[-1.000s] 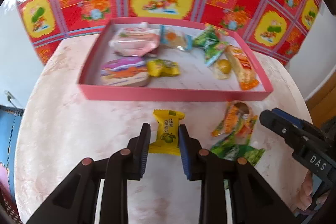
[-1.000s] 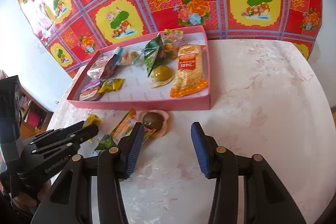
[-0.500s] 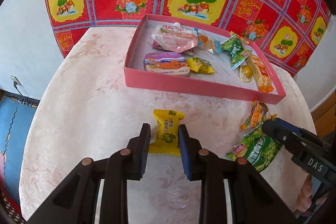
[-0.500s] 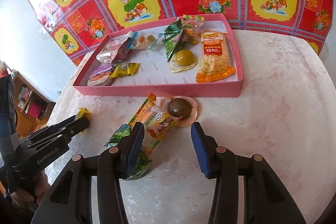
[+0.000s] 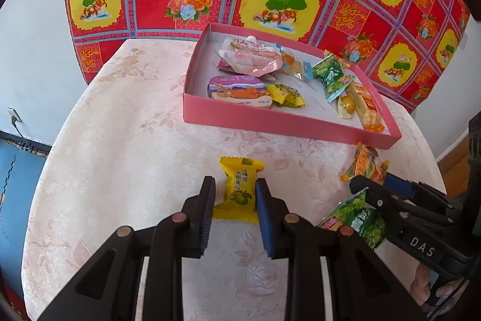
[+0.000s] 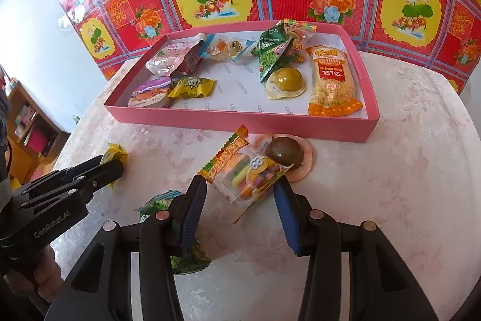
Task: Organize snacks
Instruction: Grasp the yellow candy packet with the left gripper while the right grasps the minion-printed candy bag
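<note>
Going from the left, the left gripper is pinching the yellow snack packet between its pads exactly as it was a second ago, while the pink tray is sliding away toward the upper right of its view, so the packet is being carried along the pale table rather than into the tray yet. It is pointing steeply downward, the packet sitting low over the tabletop. Further right, the right gripper is closing in on the clear gummy pack, which now lies between its spread jaws, one pad brushing its edge but not squeezing; a second ago that pack lay farther ahead. This gripper is also angling steeply down, poised for a grasp, with the brown round snack just beyond and a green packet under its left finger.
</note>
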The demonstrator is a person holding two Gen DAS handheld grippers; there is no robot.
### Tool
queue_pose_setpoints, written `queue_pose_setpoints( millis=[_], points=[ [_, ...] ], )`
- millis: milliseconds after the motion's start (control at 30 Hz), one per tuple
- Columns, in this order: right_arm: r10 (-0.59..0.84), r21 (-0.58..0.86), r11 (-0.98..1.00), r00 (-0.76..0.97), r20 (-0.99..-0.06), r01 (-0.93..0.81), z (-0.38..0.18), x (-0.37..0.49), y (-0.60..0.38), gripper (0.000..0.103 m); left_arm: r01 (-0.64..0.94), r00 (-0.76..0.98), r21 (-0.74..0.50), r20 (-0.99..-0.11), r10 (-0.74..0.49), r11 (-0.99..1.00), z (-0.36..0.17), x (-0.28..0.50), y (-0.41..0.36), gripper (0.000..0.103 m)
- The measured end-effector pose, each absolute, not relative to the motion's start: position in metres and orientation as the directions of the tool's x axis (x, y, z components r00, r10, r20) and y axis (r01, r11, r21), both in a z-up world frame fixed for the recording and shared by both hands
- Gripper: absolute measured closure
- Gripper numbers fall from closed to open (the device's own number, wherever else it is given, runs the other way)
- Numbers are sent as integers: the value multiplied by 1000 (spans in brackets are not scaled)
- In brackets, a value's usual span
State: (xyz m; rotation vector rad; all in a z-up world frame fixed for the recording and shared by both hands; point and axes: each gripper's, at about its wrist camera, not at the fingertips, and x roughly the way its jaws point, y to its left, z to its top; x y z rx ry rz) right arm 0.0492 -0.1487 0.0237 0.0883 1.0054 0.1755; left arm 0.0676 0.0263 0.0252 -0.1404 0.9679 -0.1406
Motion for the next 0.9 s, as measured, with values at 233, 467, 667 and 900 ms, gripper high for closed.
queue_pose_setpoints(
  millis=[233,467,667,900],
  points=[
    [221,204,975,513,-829,-89,25,54,-151,55,58,565,-182,-805,-183,982,25,67,26,75],
    [251,254,965,504,-826,-65,24,65,-147,54,57,565,-182,-804,-183,982,25,66,26,75],
    [212,199,977,528,-822,-82,22,65,-137,52,59,566,-180,-804,-181,982,25,66,26,75],
    [205,182,979,544,-814,-96,20,64,-138,60,60,563,-175,-807,-178,983,25,67,25,75]
  ],
)
